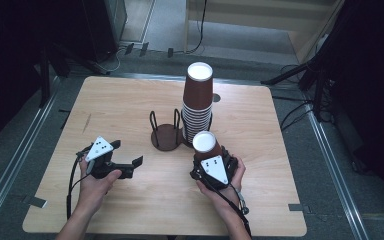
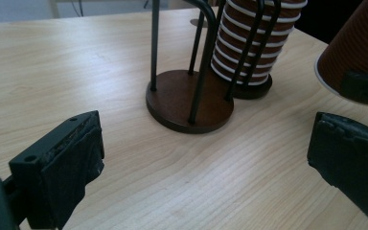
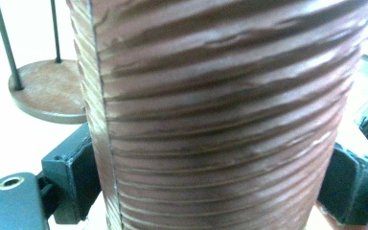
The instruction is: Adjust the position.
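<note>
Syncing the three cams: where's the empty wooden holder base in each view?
High view: empty base at table centre, left of the cup stack.
Left gripper view: upper centre.
Right gripper view: upper left, behind the held cup.
Shared landmark: its black wire posts.

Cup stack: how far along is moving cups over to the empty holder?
Done: one brown cup is off the tall stack and gripped by the right gripper. In hand: that cup, upside down, near the empty holder. Left: the holder has no cups; the left gripper is open, idle.
</note>
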Available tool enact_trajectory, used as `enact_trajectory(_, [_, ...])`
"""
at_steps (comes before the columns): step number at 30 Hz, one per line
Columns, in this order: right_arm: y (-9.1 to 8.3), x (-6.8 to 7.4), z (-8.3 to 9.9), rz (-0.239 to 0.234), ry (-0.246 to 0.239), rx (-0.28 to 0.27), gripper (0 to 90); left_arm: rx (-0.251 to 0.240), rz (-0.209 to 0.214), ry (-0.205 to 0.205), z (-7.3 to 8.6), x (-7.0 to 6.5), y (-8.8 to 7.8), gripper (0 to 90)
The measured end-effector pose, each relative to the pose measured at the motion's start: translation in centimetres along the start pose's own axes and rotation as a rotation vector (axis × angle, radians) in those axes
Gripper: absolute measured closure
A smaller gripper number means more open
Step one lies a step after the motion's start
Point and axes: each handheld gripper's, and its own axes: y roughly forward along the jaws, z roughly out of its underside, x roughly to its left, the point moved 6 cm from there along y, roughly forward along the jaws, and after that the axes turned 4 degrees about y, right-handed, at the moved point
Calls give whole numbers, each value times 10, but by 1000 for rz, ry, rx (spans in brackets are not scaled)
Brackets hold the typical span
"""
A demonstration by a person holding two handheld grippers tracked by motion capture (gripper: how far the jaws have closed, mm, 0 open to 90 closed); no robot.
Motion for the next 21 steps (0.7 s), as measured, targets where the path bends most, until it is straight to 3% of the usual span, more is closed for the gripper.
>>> enact_trajectory(15, [1, 30, 7, -22, -125, -8, 104, 16, 63, 14, -4, -22, 7, 0])
enact_trajectory(21, [0, 40, 8, -36, -161, -21, 104, -10, 148, 56, -9, -38, 5, 0])
